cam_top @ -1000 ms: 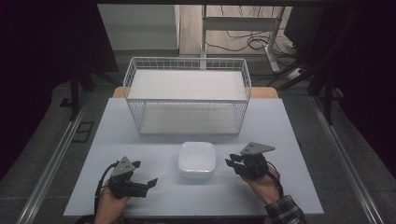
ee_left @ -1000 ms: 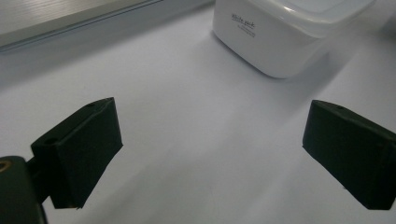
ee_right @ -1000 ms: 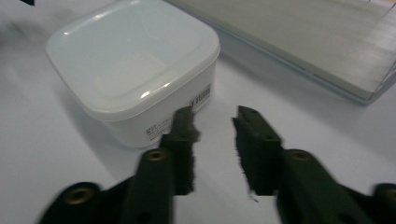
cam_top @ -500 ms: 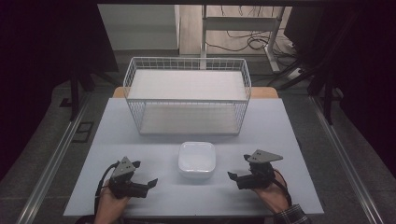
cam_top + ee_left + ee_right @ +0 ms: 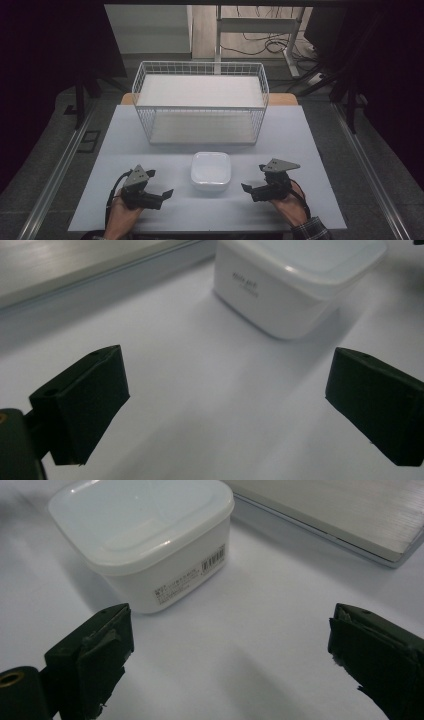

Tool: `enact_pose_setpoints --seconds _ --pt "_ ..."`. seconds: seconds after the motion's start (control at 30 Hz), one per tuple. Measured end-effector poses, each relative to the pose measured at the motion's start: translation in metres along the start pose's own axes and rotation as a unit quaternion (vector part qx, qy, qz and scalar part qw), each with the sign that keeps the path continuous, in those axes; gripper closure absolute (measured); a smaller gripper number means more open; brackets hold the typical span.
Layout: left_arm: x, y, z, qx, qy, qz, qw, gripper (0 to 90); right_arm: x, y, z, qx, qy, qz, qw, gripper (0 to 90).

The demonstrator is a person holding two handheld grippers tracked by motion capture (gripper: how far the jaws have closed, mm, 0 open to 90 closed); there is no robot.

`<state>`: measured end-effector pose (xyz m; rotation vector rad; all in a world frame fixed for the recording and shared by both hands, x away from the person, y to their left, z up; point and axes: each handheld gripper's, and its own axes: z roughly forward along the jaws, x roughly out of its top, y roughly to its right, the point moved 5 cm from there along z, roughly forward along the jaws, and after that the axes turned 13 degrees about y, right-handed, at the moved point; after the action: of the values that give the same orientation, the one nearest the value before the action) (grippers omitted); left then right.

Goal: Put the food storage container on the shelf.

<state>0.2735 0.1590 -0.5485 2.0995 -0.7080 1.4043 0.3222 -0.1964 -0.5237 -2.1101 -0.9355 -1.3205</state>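
- White plastic container (image 5: pixel 210 170) with its lid on sits upright on the table (image 5: pixel 165 150), near the front edge and about midway between the two grippers, touching neither.
- On its side wall, the right gripper view shows a barcode label (image 5: pixel 192 582); the left gripper view shows faint print on another wall.
- Left gripper (image 5: pixel 162 196) rests low over the table to the container's left, held in a hand (image 5: pixel 119 217), its jaws spread wide with nothing between them.
- Right gripper (image 5: pixel 248 189) sits to the container's right in the other hand (image 5: pixel 290 207), jaws likewise wide apart and holding nothing.
- Both grippers point inward toward the container.
- Behind the container, well apart from it, stands a white wire basket (image 5: pixel 200 102) at the far side of the table.
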Motion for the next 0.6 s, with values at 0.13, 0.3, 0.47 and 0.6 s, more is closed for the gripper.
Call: enact_pose_setpoints --seconds 0.13,0.3,0.47,0.6 --pt "0.01 0.001 0.009 -0.015 0.006 -0.005 0.9999 2.9 0.005 -0.002 0.003 0.005 0.001 0.006 1.0 4.3" --pt "0.021 0.003 0.02 -0.028 0.002 0.004 0.9996 2.5 0.013 -0.006 0.008 0.013 0.006 0.01 0.9998 4.1" --pt "0.035 0.005 0.036 -0.046 0.001 0.005 0.9989 2.7 0.019 -0.01 0.017 0.009 0.005 0.005 0.9999 3.3" --pt "0.044 0.006 0.051 -0.058 0.005 -0.003 0.9983 4.1 0.022 -0.013 0.024 0.015 0.002 0.016 0.9998 2.4"
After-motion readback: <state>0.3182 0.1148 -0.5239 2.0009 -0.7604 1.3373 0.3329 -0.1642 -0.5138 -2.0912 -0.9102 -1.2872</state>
